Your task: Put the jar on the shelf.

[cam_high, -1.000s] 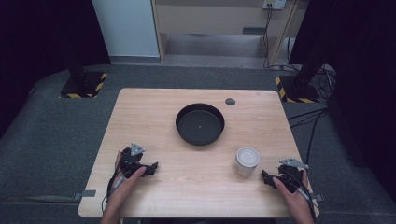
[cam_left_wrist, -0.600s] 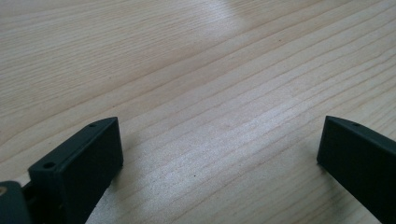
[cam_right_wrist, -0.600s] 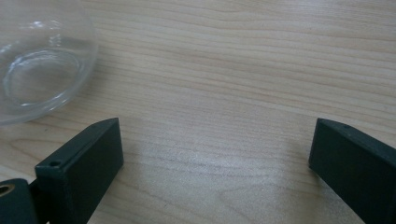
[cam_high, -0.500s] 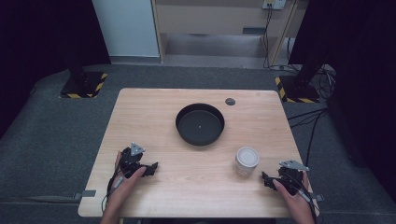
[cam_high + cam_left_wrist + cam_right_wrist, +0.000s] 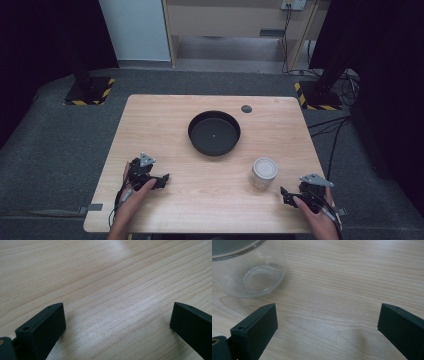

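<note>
A clear glass jar [image 5: 263,172] with a pale lid stands upright on the wooden table [image 5: 165,125], near the front right corner

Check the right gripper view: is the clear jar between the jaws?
No, the clear jar sits beyond and left of the right gripper, whose open jaws frame bare table.

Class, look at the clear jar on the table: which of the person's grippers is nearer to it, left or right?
Right. The right gripper lies just beside the jar, toward the table's near edge; the left gripper rests far across the table from it.

place: likely lab | cues: black curtains [image 5: 45,45]; floor cables [image 5: 332,135]
</note>
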